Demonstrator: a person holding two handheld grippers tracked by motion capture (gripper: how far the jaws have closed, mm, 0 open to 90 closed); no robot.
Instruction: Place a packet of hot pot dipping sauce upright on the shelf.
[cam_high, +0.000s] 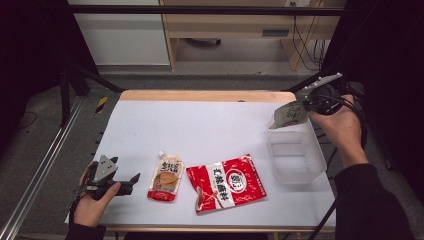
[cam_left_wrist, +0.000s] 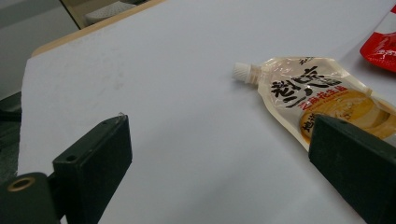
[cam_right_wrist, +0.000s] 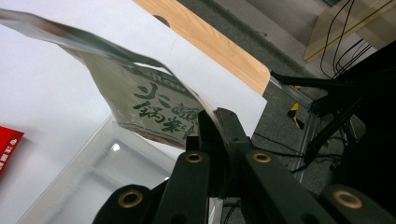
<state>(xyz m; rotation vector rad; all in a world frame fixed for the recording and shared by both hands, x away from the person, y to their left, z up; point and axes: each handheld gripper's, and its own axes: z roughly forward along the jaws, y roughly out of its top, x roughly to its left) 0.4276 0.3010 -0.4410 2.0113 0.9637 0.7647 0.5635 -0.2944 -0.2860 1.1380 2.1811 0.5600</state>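
While the right gripper (cam_high: 306, 106) pinches a grey-green pouch (cam_high: 287, 115) by one edge and holds it in the air over the far rim of the clear plastic bin (cam_high: 312, 162) at the desk's right edge, the step in hand looks like dropping packets into that bin. The next move would call for lowering the pouch past the rim and parting the jaws. Near the front left corner, the left gripper (cam_high: 127, 184) rests with its jaws wide and nothing between them, aimed at the spouted sauce pouch (cam_high: 166, 178) lying flat near the front edge, just beside a red seasoning packet (cam_high: 226, 183). From the left gripper view the white screw cap (cam_left_wrist: 242, 71) is plain. From the right gripper view the jaws are seen clamped on the pouch's rim, with green characters printed on it.
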